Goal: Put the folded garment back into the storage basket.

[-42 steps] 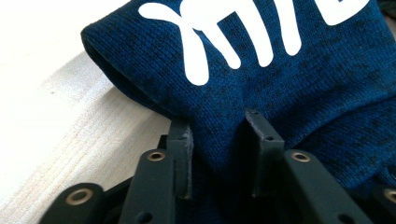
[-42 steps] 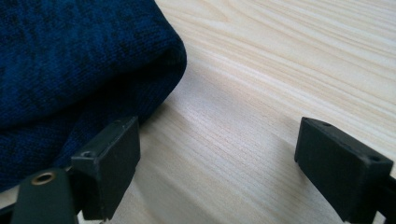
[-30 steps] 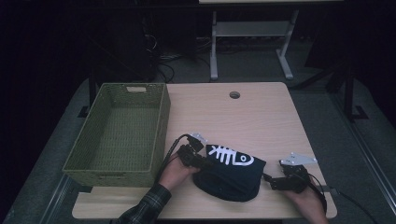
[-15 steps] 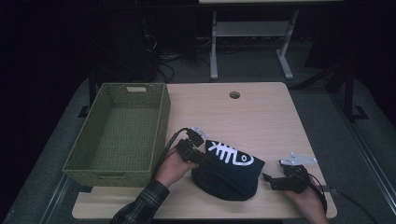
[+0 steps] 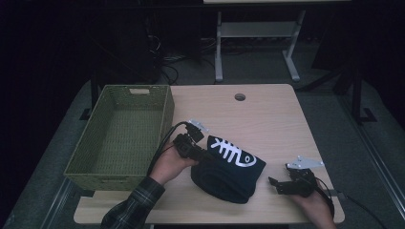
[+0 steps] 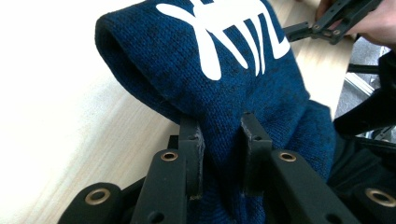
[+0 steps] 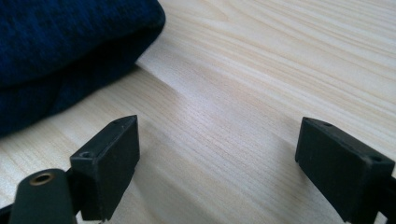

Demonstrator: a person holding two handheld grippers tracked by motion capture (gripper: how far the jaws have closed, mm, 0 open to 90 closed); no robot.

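My left tool (image 5: 199, 151) is clamped on a fold of the dark blue knit sweater (image 5: 229, 169); in the left gripper view both jaws pinch the cloth (image 6: 224, 107) between them, and the pinched edge is raised off the wood. The sweater, with its white fish-bone print (image 5: 232, 151), sits folded near the front edge of the bench (image 5: 267, 114), roughly midway between the two front corners. Its bulk rests on the bench while the part by my left tool stands higher.

My right tool (image 5: 273, 183) rests low by the front right corner, just beside the sweater's right end and not touching it. Its jaws stand wide apart with bare wood between them; in the right gripper view the sweater (image 7: 70, 51) lies beyond the left jaw.

A green woven basket (image 5: 122, 133) sits along the left edge of the bench.
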